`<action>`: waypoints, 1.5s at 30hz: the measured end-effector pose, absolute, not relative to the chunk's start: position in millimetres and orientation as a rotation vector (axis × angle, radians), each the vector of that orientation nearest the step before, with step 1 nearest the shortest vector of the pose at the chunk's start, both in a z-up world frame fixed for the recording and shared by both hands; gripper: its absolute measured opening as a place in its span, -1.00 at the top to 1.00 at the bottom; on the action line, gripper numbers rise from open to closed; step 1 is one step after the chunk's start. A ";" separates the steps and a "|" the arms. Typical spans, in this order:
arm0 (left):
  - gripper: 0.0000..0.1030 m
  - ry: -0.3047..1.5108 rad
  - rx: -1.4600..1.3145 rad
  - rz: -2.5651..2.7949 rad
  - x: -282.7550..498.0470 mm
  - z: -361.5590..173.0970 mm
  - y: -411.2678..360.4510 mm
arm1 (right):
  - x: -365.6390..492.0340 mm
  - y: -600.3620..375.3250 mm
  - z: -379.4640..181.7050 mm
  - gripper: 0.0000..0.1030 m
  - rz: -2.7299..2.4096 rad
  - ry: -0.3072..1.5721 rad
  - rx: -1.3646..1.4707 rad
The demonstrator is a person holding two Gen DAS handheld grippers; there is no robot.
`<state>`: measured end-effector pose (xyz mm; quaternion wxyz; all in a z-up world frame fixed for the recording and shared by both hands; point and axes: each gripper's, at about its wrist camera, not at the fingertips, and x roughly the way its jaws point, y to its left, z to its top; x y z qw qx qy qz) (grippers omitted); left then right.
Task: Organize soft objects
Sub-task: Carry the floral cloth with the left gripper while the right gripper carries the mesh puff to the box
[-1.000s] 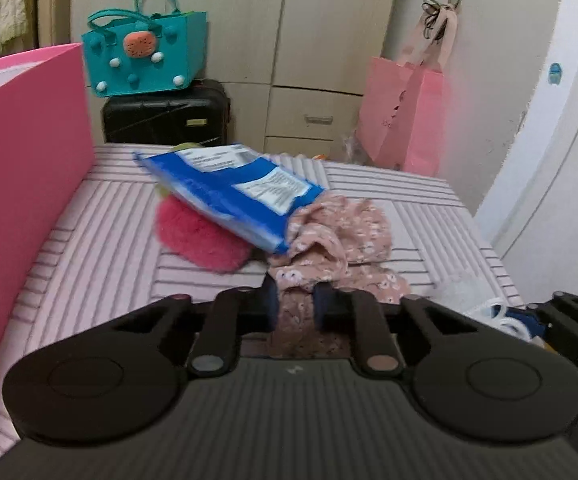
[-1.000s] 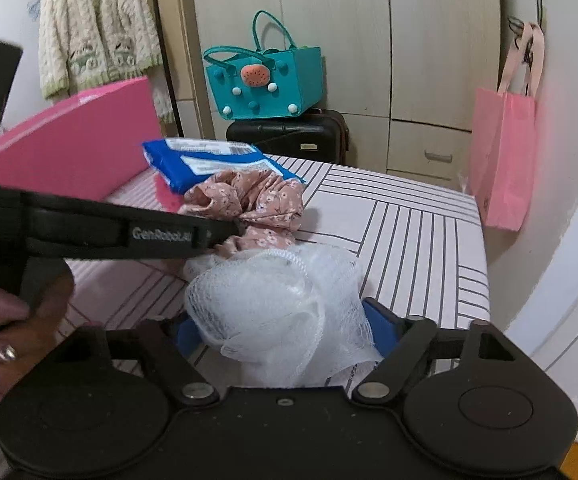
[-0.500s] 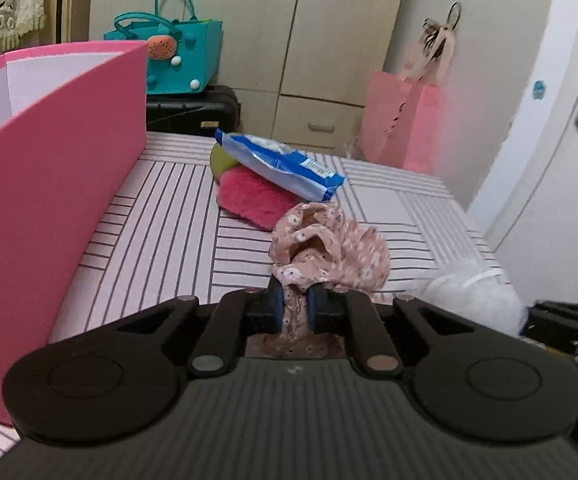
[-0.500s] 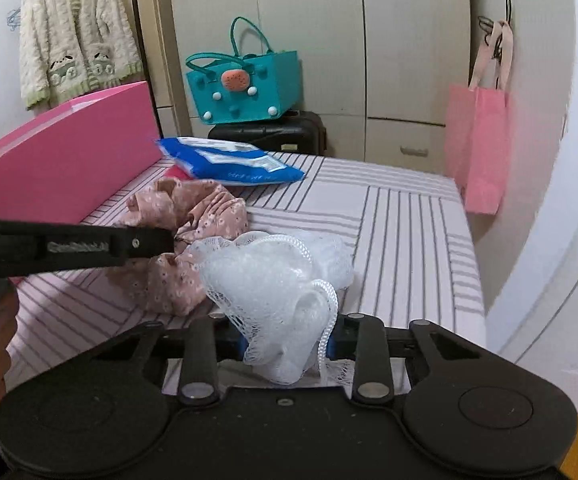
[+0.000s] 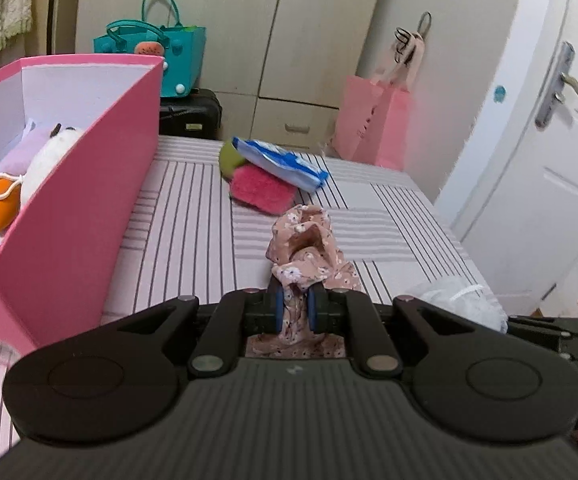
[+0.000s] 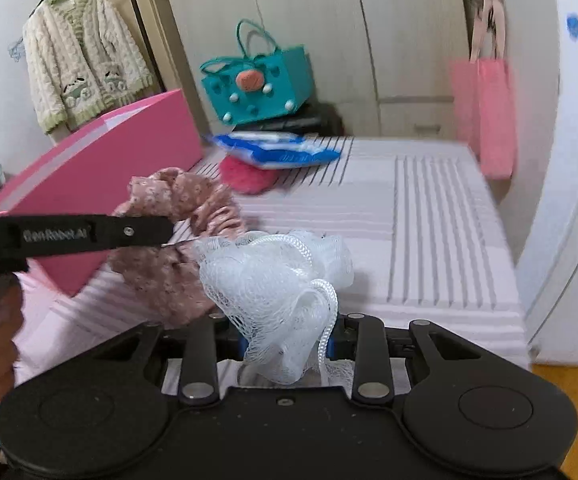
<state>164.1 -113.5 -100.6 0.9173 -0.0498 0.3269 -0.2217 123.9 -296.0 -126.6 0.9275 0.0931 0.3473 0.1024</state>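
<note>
We are tilting both grippers downward over the striped bed (image 5: 193, 216). Our left gripper (image 5: 296, 308) is clamping the floral cloth (image 5: 309, 248), bunched upward and hanging clear beside the pink box (image 5: 89, 208). Our right gripper (image 6: 287, 344) is squeezing the white mesh pouf (image 6: 273, 276), its cord loop trailing toward us.

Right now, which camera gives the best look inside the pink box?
The left wrist view. It looks over the pink box's rim at the white interior, showing a white plush toy and an orange pouch. The right wrist view shows only the box's outer wall and top edge.
</note>
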 end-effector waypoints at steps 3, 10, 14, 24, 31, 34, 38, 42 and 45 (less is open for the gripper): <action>0.79 0.705 -0.098 -0.483 157.3 -100.7 -109.8 | 119.7 -295.1 -126.4 0.28 0.219 0.747 0.234; 0.80 0.797 -0.048 -0.540 145.5 -95.2 -86.5 | 101.6 -280.6 -112.2 0.28 0.244 0.799 0.204; 0.79 0.852 -0.013 -0.584 134.9 -92.5 -66.4 | 92.2 -271.2 -101.3 0.27 0.286 0.833 0.194; 0.79 0.866 0.059 -0.568 106.5 -67.9 -0.3 | 79.6 -231.9 -77.6 0.25 0.454 0.878 0.156; 0.79 0.861 0.139 -0.589 91.5 -39.3 28.9 | 81.0 -191.1 -64.9 0.25 0.591 0.911 0.133; 0.79 0.868 0.179 -0.600 85.9 -27.9 37.0 | 84.0 -172.3 -58.7 0.24 0.654 0.919 0.126; 0.79 0.864 0.201 -0.612 80.2 -15.1 49.5 | 90.5 -146.9 -50.5 0.23 0.732 0.925 0.092; 0.79 0.817 0.185 -0.611 80.0 1.7 64.8 | 96.5 -122.4 -36.9 0.23 0.765 0.904 0.047; 0.79 0.767 0.171 -0.595 82.8 16.5 77.2 | 101.8 -109.0 -21.7 0.23 0.789 0.866 0.023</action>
